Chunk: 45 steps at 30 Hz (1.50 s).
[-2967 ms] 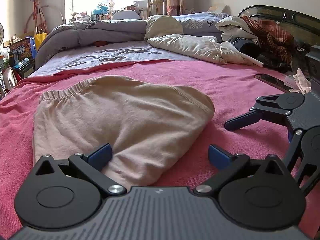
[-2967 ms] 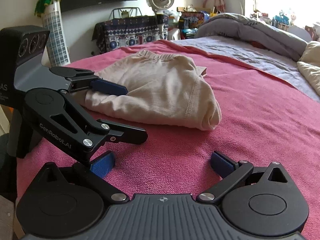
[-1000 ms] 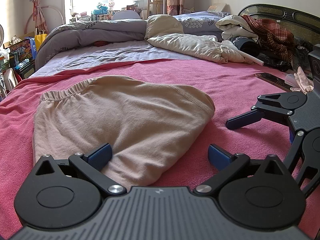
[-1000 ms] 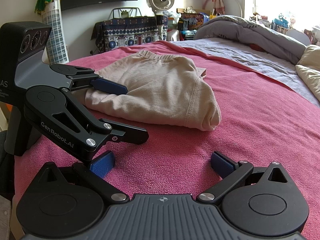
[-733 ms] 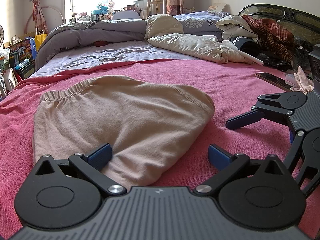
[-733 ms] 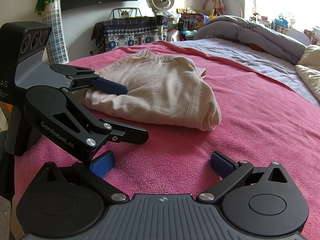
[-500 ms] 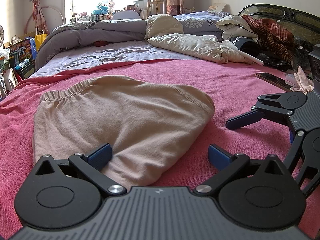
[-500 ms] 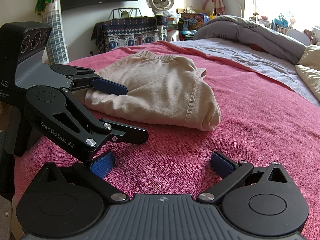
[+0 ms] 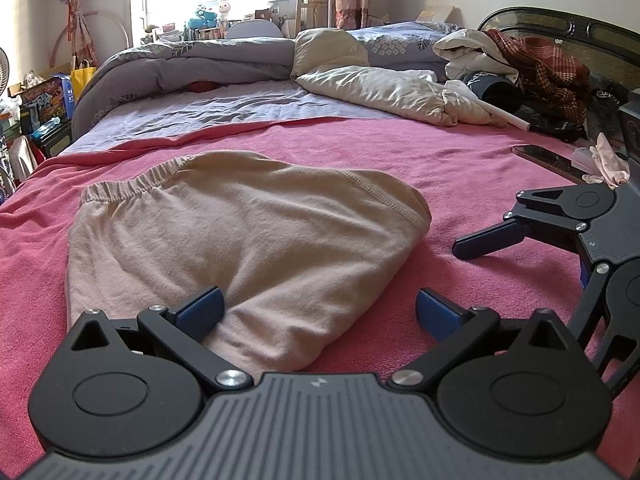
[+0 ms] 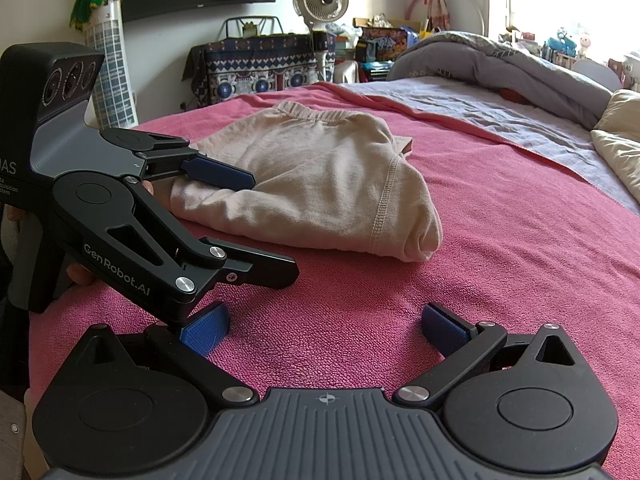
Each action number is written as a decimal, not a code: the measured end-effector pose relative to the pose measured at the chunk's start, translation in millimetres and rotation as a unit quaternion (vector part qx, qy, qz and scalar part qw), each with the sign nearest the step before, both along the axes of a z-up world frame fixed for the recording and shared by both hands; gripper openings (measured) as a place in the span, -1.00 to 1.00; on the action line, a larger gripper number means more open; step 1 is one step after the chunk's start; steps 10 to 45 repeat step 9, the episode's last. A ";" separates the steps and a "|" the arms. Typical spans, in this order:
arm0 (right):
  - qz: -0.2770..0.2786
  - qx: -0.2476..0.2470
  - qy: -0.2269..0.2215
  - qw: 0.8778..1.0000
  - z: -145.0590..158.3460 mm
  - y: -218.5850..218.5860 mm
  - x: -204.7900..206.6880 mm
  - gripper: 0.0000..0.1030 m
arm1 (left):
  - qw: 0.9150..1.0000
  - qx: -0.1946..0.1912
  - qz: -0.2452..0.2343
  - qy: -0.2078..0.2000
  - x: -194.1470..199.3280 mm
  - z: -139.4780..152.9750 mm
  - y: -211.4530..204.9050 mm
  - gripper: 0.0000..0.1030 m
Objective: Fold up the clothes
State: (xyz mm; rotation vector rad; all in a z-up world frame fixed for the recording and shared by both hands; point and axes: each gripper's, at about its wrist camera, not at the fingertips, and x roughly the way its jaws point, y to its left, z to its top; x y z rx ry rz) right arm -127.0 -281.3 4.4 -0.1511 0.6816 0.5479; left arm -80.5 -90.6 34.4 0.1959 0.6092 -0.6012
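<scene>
Your left claw is wide open and holds nothing. Its left pad touches the near edge of the beige pants, and its right pad sits over the pink blanket. The near end of the pants lies between the two pads.

The pants are folded and lie flat on the blanket, on the bed. The stretchy waist is at the far left. A stitched seam runs along the right fold.

Your right claw is wide open too, and it holds nothing. It sits low over the bare blanket, just beside your left claw and near the folded end of the pants, but not touching them. From the right wrist view you can see your left claw with one blue pad resting on top of the pants.

A phone lies on the blanket to the far right. A heap of clothes sits by the headboard. A grey quilt is bunched up at the far side of the bed.
</scene>
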 end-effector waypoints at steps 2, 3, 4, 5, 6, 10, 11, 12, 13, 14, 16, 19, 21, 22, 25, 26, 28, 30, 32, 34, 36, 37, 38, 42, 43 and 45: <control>0.000 0.000 0.000 1.000 0.1 0.5 -0.1 1.00 | 1.000 0.000 0.000 -0.001 -0.5 -0.2 -0.3 0.99; 0.000 0.000 0.000 1.000 0.1 0.1 0.2 1.00 | 1.000 0.000 0.000 -0.001 -0.5 -0.1 -0.6 0.99; 0.000 0.001 0.000 1.000 0.0 -0.1 0.0 1.00 | 1.000 0.000 0.000 -0.001 -1.7 -0.1 -0.3 0.99; 0.000 0.001 0.000 1.000 -0.1 0.0 -0.4 1.00 | 1.000 0.000 0.000 -0.002 -4.7 -0.4 0.9 0.99; 0.000 0.001 0.001 1.000 0.0 -0.1 -0.5 1.00 | 1.000 -0.001 0.000 -0.003 -7.7 -0.8 2.1 0.99; 0.000 0.001 0.001 1.000 0.1 -0.1 -0.7 1.00 | 1.000 -0.001 0.000 -0.004 -14.1 0.1 3.0 0.99; 0.000 0.001 0.001 1.000 0.1 -0.1 -0.7 1.00 | 1.000 -0.001 0.000 -0.004 -14.1 0.1 3.0 0.99; 0.000 0.001 0.001 1.000 0.1 -0.1 -0.7 1.00 | 1.000 -0.001 0.000 -0.004 -14.1 0.1 3.0 0.99; 0.000 0.001 0.001 1.000 0.1 -0.1 -0.7 1.00 | 1.000 -0.001 0.000 -0.004 -14.1 0.1 3.0 0.99; 0.000 0.001 0.001 1.000 0.1 -0.1 -0.7 1.00 | 1.000 -0.001 0.000 -0.004 -14.1 0.1 3.0 0.99; 0.000 0.001 0.001 1.000 0.1 -0.1 -0.7 1.00 | 1.000 -0.001 0.000 -0.004 -14.1 0.1 3.0 0.99; 0.000 0.001 0.001 1.000 0.1 -0.1 -0.7 1.00 | 1.000 -0.001 0.000 -0.004 -14.1 0.1 3.0 0.99; 0.000 0.001 0.001 1.000 0.1 -0.1 -0.7 1.00 | 1.000 -0.001 0.000 -0.004 -14.1 0.1 3.0 0.99; 0.000 0.001 0.001 1.000 0.1 -0.1 -0.7 1.00 | 1.000 -0.001 0.000 -0.004 -14.1 0.1 3.0 0.99; 0.000 0.001 0.001 1.000 0.1 -0.1 -0.7 1.00 | 1.000 -0.001 0.000 -0.004 -14.1 0.1 3.0 0.99; 0.000 0.001 0.001 1.000 0.1 -0.1 -0.7 1.00 | 1.000 -0.001 0.000 -0.004 -14.1 0.1 3.0 0.99; 0.000 0.001 0.001 1.000 0.1 -0.1 -0.7 1.00 | 1.000 -0.001 0.000 -0.004 -14.1 0.1 3.0 0.99; 0.000 0.001 0.001 1.000 0.1 -0.1 -0.7 1.00 | 1.000 -0.001 0.000 -0.004 -14.1 0.1 3.0 0.99; 0.000 0.001 0.001 1.000 0.1 -0.1 -0.7 1.00 | 1.000 -0.001 0.000 -0.004 -14.1 0.1 3.0 0.99; 0.000 0.001 0.001 1.000 0.1 -0.1 -0.7 1.00 | 1.000 -0.001 0.000 -0.004 -14.1 0.1 3.0 0.99; 0.000 0.001 0.001 1.000 0.1 -0.1 -0.7 1.00 | 1.000 -0.001 0.000 -0.004 -14.1 0.1 3.0 0.99; 0.000 0.001 0.001 1.000 0.1 -0.1 -0.7 1.00 | 1.000 -0.001 0.000 -0.004 -14.1 0.1 3.0 0.99; 0.000 0.001 0.001 1.000 0.1 -0.1 -0.7 1.00 | 1.000 -0.001 0.000 -0.004 -14.1 0.1 3.0 0.99; 0.000 0.001 0.001 1.000 0.1 -0.1 -0.7 1.00 | 1.000 -0.001 0.000 -0.004 -14.1 0.1 3.0 0.99; 0.000 0.001 0.001 1.000 0.1 -0.1 -0.7 1.00 | 1.000 -0.001 0.000 -0.004 -14.1 0.1 3.0 0.99; 0.000 0.001 0.001 1.000 0.1 -0.1 -0.7 1.00 | 1.000 -0.001 0.000 -0.004 -14.1 0.1 3.0 0.99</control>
